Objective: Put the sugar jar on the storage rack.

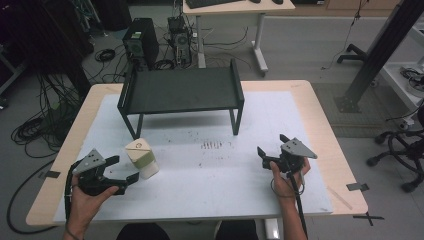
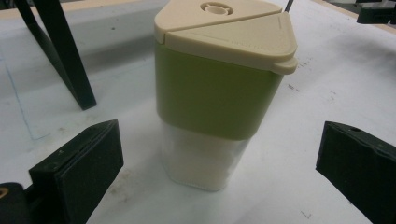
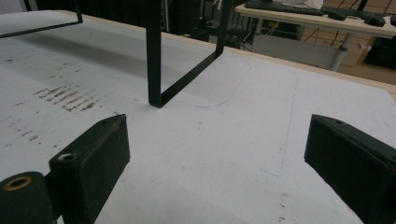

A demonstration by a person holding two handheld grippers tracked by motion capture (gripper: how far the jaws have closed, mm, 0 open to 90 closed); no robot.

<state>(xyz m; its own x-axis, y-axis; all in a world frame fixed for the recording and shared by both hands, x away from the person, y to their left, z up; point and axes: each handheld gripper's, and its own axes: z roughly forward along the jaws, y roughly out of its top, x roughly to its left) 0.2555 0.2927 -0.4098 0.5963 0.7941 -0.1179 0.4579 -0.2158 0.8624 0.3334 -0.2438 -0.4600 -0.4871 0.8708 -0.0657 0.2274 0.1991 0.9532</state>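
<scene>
A green, cream-lidded container [image 1: 141, 158] is stood upright near the table's [image 1: 210, 200] left edge, framed but untouched by the spread-jawed left gripper [image 1: 121, 172]; grasping is judged pending. The right gripper [image 1: 271, 145] is held open, empty.

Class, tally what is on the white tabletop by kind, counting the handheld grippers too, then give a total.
Green container with beige lid: 1
Black metal rack: 1
Grippers: 2, left gripper and right gripper
Total: 4
</scene>
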